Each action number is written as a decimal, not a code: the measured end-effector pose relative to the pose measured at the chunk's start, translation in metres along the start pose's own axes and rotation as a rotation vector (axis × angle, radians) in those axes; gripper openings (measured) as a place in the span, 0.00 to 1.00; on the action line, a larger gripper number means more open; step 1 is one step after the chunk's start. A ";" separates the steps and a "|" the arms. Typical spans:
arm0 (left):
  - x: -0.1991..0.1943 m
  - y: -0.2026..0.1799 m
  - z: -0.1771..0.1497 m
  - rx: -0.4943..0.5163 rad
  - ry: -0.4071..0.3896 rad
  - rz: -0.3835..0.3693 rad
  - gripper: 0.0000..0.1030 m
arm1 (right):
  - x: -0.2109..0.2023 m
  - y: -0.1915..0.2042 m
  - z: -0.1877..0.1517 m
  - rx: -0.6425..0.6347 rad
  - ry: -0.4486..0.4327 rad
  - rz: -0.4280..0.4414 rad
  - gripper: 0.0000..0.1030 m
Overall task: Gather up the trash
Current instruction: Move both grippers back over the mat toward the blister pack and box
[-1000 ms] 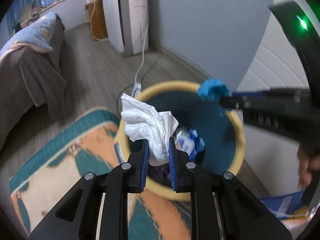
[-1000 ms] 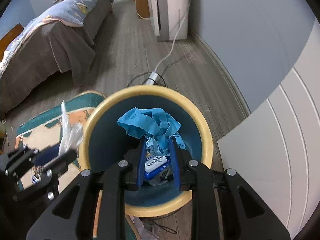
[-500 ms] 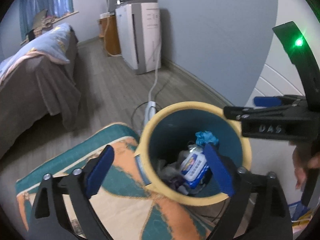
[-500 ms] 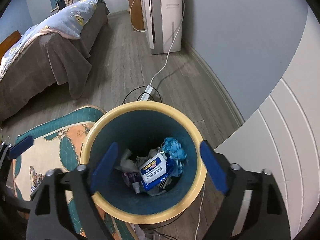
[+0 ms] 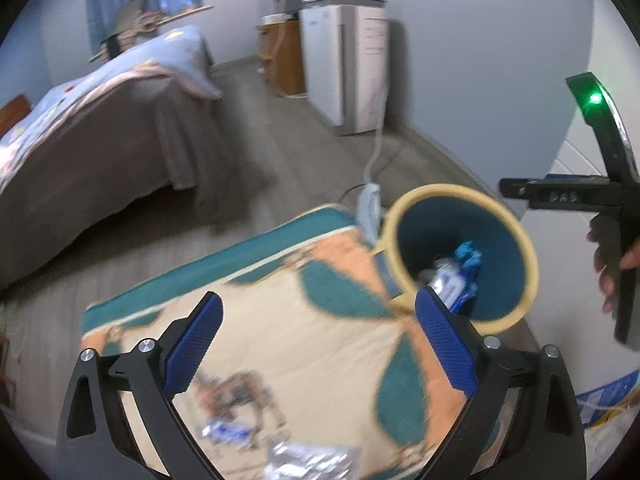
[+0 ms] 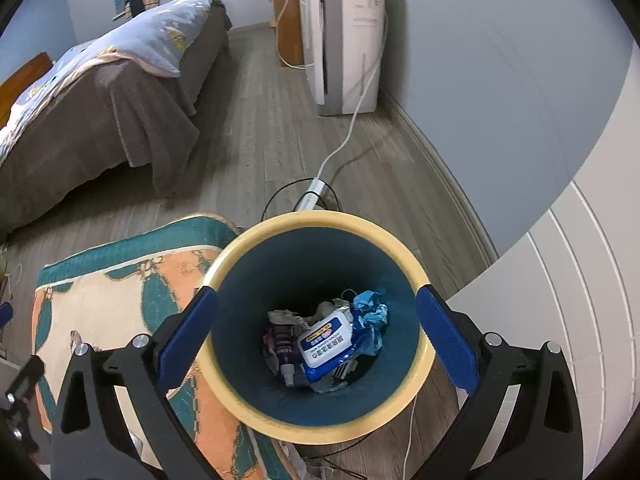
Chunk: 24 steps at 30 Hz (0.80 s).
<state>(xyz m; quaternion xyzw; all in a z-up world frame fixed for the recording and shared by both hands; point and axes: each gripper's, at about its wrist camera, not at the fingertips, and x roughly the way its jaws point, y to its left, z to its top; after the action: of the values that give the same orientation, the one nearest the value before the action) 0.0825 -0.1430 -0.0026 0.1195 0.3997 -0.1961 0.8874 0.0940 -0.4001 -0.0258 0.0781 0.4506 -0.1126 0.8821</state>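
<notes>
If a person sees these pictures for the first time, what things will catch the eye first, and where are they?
First comes the trash bin with its yellow rim and dark blue inside, directly below the open right gripper; a blue-and-white wipes pack and a crumpled blue paper lie at its bottom. Next is the orange and teal rug left of the bin, under the open left gripper, with silvery wrappers lying on its near edge.
</notes>
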 end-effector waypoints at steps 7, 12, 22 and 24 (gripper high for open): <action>-0.039 0.054 -0.037 -0.056 0.038 0.085 0.93 | -0.013 0.043 -0.015 -0.014 0.026 0.183 0.94; -0.067 0.078 -0.060 -0.089 0.025 0.098 0.94 | -0.019 0.080 -0.032 -0.126 0.049 0.154 0.94; -0.078 0.119 -0.086 -0.133 -0.032 0.174 0.94 | -0.028 0.173 -0.080 -0.336 0.085 0.230 0.94; -0.075 0.128 -0.087 -0.150 -0.028 0.176 0.94 | -0.023 0.188 -0.091 -0.357 0.105 0.254 0.94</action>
<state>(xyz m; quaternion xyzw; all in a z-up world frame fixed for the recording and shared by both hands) 0.0367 0.0223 0.0044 0.0848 0.3888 -0.0887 0.9131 0.0605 -0.1945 -0.0534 -0.0173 0.4953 0.0849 0.8644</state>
